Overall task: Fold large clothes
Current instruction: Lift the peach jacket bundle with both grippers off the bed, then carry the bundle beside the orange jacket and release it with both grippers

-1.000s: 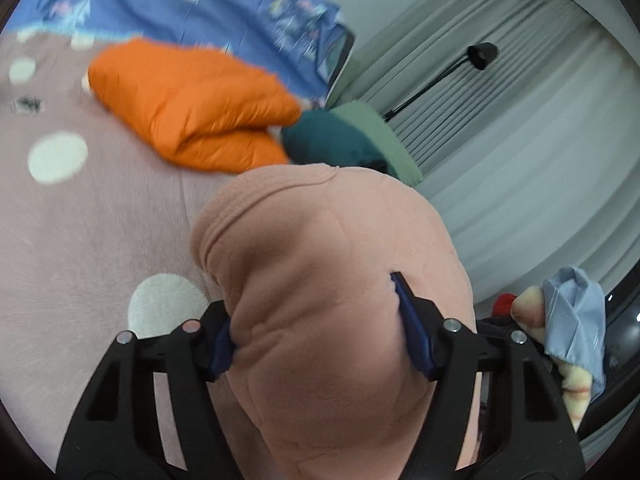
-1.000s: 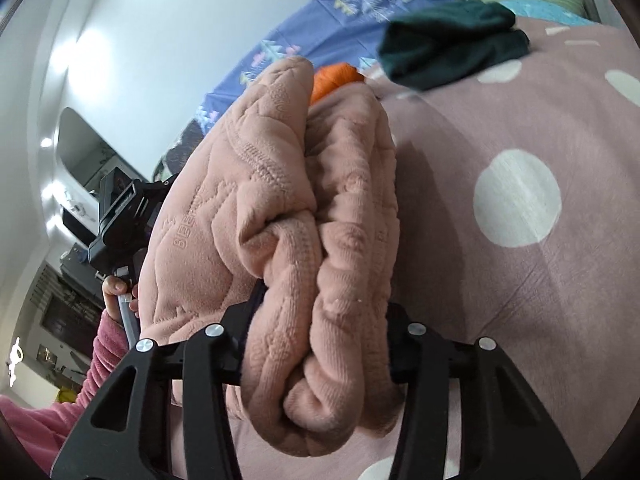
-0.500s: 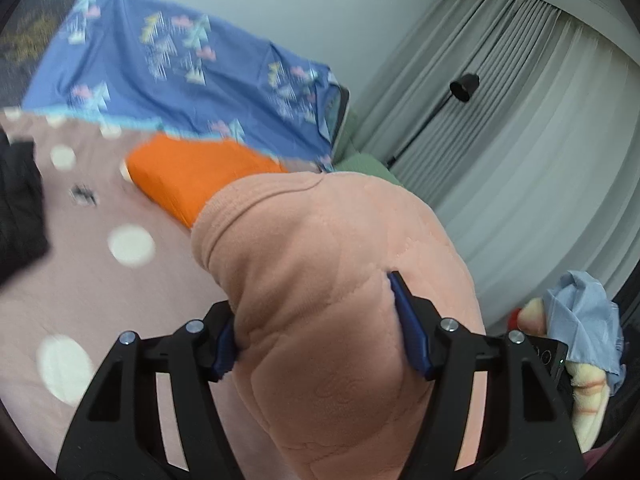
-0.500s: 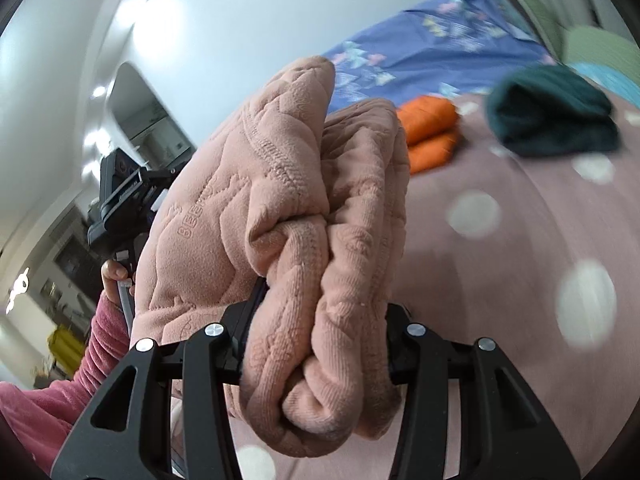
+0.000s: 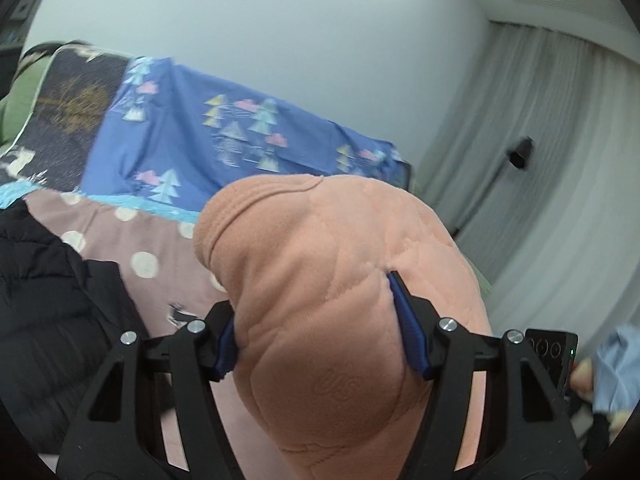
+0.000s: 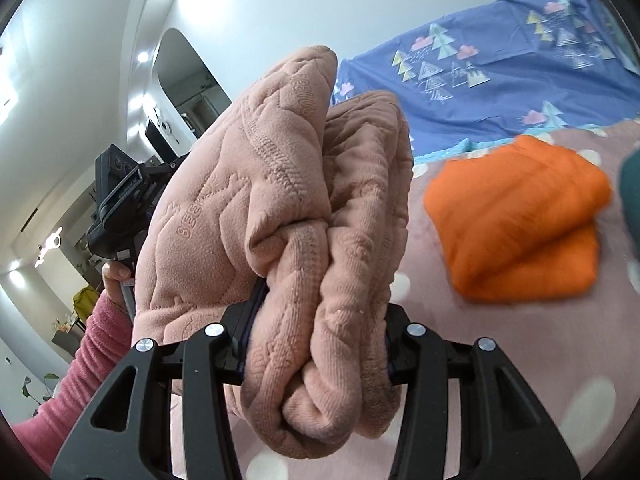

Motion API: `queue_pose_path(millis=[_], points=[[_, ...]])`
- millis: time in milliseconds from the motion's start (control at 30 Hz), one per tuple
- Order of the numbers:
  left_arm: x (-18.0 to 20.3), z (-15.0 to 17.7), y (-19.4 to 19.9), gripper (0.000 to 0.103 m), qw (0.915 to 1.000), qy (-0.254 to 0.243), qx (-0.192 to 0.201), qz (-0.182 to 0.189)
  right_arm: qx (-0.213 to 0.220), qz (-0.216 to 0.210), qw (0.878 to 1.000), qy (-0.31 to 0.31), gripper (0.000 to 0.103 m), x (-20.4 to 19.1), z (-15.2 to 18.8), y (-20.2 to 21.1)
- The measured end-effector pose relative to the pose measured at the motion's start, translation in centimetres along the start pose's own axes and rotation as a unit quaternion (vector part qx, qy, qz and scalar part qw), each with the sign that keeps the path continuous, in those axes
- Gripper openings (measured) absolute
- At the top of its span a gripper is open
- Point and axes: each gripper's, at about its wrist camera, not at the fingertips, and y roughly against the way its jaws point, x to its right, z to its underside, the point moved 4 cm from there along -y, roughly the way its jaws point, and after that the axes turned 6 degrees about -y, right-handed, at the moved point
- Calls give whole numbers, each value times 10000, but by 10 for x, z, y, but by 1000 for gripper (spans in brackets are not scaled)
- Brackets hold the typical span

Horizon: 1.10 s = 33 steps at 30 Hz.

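A thick pink fleece garment (image 5: 328,300), folded into a bundle, is held up in the air above the bed. My left gripper (image 5: 320,340) is shut on one end of it; the fabric bulges between and over the fingers. My right gripper (image 6: 316,348) is shut on the other end, where several rolled layers of the pink garment (image 6: 288,216) stick up. The left gripper (image 6: 120,196) and the hand that holds it show at the left of the right wrist view.
The bed has a pink polka-dot cover (image 5: 120,240) and a blue tree-print sheet (image 6: 500,76) at its head. A folded orange garment (image 6: 520,216) and a dark green one (image 6: 630,188) lie on it. A black puffy jacket (image 5: 44,320) lies left. Grey curtains (image 5: 560,184) hang right.
Both grippers have lifted and tilted upward with the pink bundle. The views have swung towards the wall and bed head. The black jacket has come into the left wrist view.
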Motion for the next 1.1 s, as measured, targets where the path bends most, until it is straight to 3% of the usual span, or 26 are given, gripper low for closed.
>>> queue_pose_path(millis=[300,567,633,700,767,867,1000,1100], points=[[-107,-32,-59,65,9960,246,-26,-864,-371,8,9993,-60,47,37,-54,-122],[-187,2,-119,65,9859,692,-360,-1484,-692,453,9965,-147,47,67,-46,-193],[-207,21,-133,65,9798,841,-541,-1734,-790,701,9944,-97,47,77,-40,-211],[-226,44,-147,66,9661,882,-832,-2279,-1022,1163,9879,0,53,88,-25,-229],[-234,61,-154,75,9550,805,-1029,-2663,-869,1522,9845,41,54,96,-17,-231],[-226,64,-147,78,9593,723,-959,-2555,-768,1424,9867,-181,58,100,-16,-225],[-196,59,-129,79,9692,331,-875,-2277,-733,1808,9807,86,65,88,-17,-221],[-148,66,-122,80,9821,-144,-967,-1609,-396,2127,9757,348,70,75,-25,-201]])
